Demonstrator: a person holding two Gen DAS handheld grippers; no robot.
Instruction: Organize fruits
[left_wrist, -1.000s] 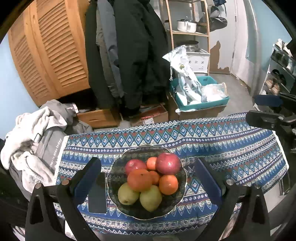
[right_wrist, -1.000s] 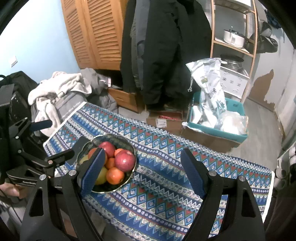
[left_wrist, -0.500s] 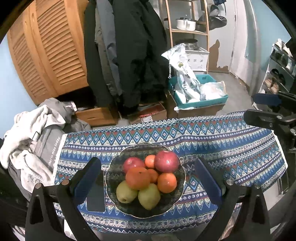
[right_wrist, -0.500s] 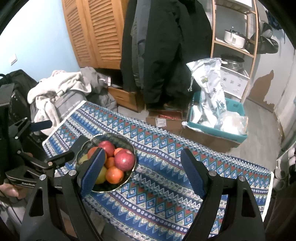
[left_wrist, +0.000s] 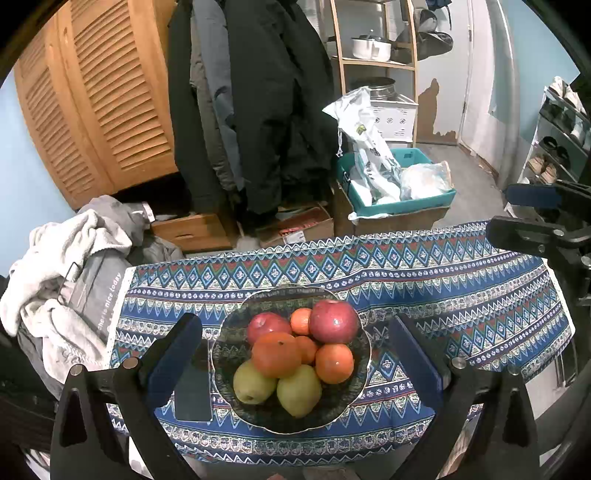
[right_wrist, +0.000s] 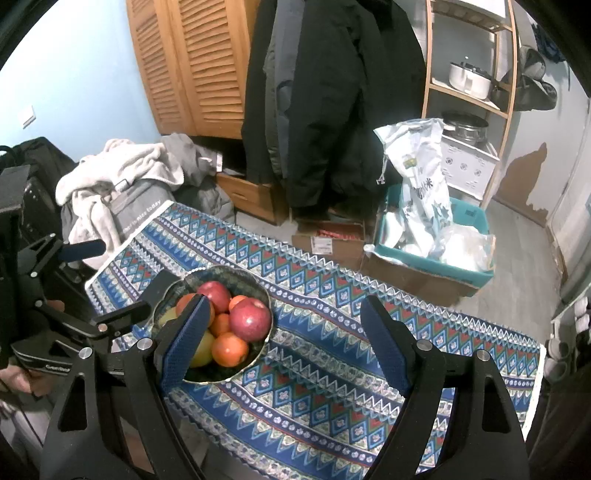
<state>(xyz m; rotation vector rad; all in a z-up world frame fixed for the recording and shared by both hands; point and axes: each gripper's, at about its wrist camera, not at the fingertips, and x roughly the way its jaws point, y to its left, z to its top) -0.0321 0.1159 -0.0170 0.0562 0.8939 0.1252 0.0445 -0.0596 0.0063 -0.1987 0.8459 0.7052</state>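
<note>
A dark patterned bowl (left_wrist: 343, 413) sits on the blue patterned tablecloth (left_wrist: 461, 295), piled with fruit: two red apples (left_wrist: 334, 320), several oranges (left_wrist: 276, 353) and two green pears (left_wrist: 299, 391). My left gripper (left_wrist: 294, 360) is open and empty, held above the bowl with the fruit between its fingers. In the right wrist view the bowl (right_wrist: 255, 358) lies at the left, behind the left finger. My right gripper (right_wrist: 286, 345) is open and empty above the cloth (right_wrist: 332, 387), to the right of the bowl.
A dark phone (left_wrist: 194, 391) lies on the cloth left of the bowl. A heap of clothes (left_wrist: 62, 280) sits off the table's left end. A teal crate with bags (left_wrist: 399, 184), cardboard boxes, hanging coats (left_wrist: 266, 103) and a shelf stand beyond the table.
Both views shift only slightly. The left gripper has drifted a little, with the bowl staying between its fingers. Both grippers stay open and empty.
</note>
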